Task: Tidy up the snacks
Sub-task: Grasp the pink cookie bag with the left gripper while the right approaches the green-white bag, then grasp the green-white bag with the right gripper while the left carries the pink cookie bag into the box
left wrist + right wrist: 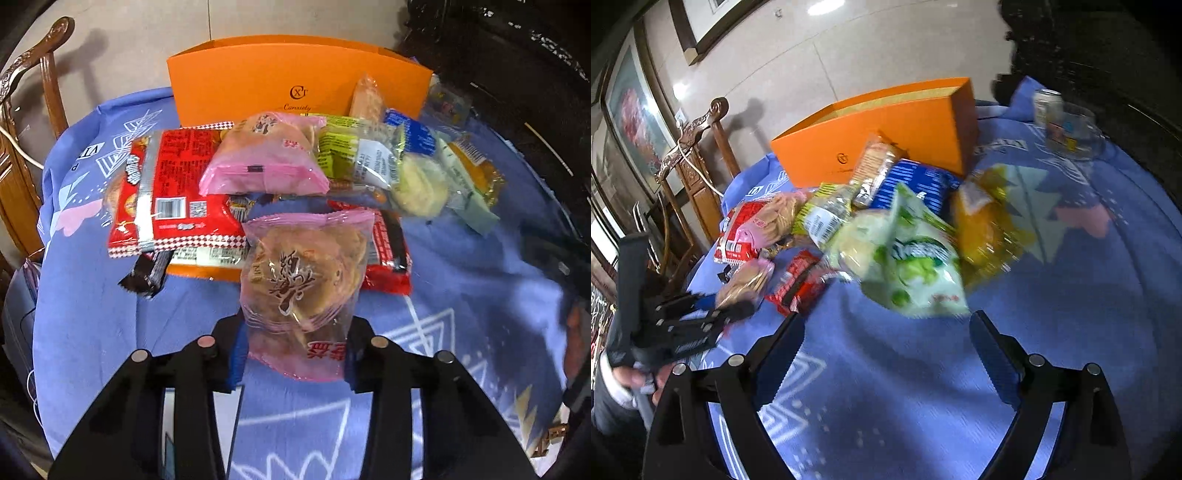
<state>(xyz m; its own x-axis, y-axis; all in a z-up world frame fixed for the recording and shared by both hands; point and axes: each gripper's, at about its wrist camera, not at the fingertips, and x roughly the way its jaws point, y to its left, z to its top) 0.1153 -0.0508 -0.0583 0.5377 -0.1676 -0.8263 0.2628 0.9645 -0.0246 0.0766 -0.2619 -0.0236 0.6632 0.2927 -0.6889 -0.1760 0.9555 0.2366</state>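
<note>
Pink-wrapped cracker pack (pixel 301 291) is sitting clamped between the left gripper (pixel 295 354) fingers, its far end resting on the pile, ready for lifting toward the orange box (pixel 295 79) beyond. Right gripper (pixel 886 354) fingers are gaping empty, just short of the green snack bag (pixel 916 273).

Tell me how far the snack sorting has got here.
Barely started: the orange box looks empty. In hand: the left gripper has clamped a pink cracker packet; the right gripper is open and empty. Left: the snack pile on the blue cloth.
</note>
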